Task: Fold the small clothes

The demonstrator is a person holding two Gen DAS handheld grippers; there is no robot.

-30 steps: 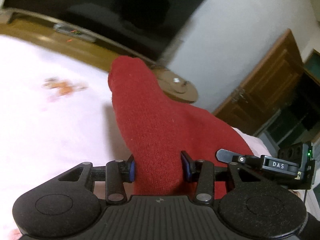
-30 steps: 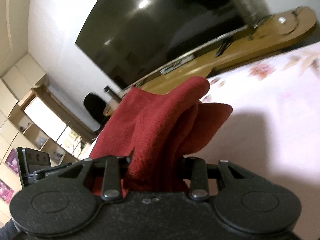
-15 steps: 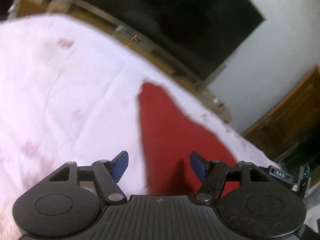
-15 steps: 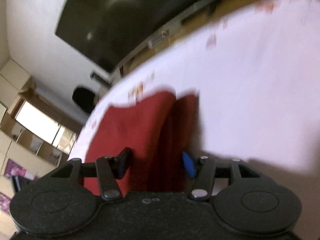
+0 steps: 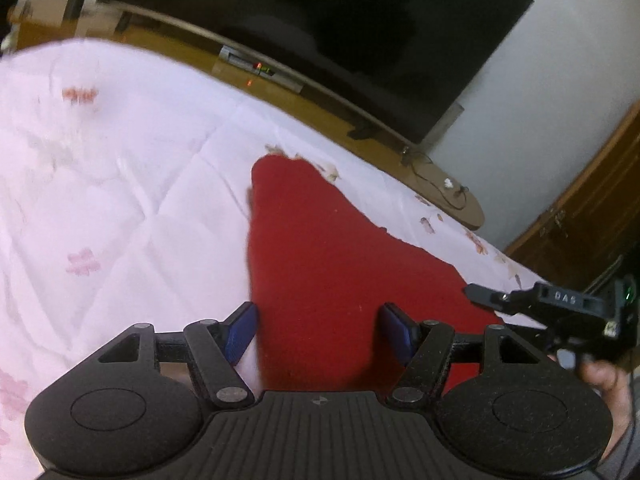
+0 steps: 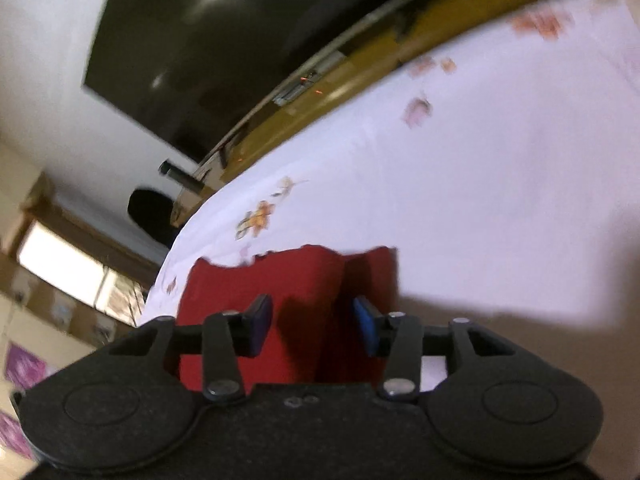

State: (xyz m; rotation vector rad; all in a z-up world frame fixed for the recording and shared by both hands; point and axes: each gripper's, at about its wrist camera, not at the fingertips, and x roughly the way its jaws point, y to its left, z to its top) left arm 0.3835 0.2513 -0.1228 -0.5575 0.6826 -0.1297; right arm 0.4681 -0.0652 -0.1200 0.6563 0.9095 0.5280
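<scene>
While the red cloth [image 5: 328,264] lies spread on the bed [image 5: 132,184], we hold both grippers low over its near edge. From the left wrist, our left gripper [image 5: 318,330] has its fingers [image 5: 240,330] wide apart; they have opened within the last second. The cloth runs between them, the left pad just beside the cloth's edge, the right pad over the red, and neither pad presses on it. The cloth tapers away from us toward the far side of the bed, with a TV [image 5: 320,20] and a wooden shelf [image 5: 180,46] beyond. At the right of that view we see our other gripper [image 5: 560,312] and part of a hand [image 5: 608,384].

From the right wrist, our right gripper [image 6: 314,322] has its fingers [image 6: 366,330] at a narrower gap, having just been closing. A raised fold of the cloth [image 6: 296,304] stands between the pads. The right pad sits close against the fold; the left pad shows a little clear of it. We cannot tell whether the pads grip it.
</scene>
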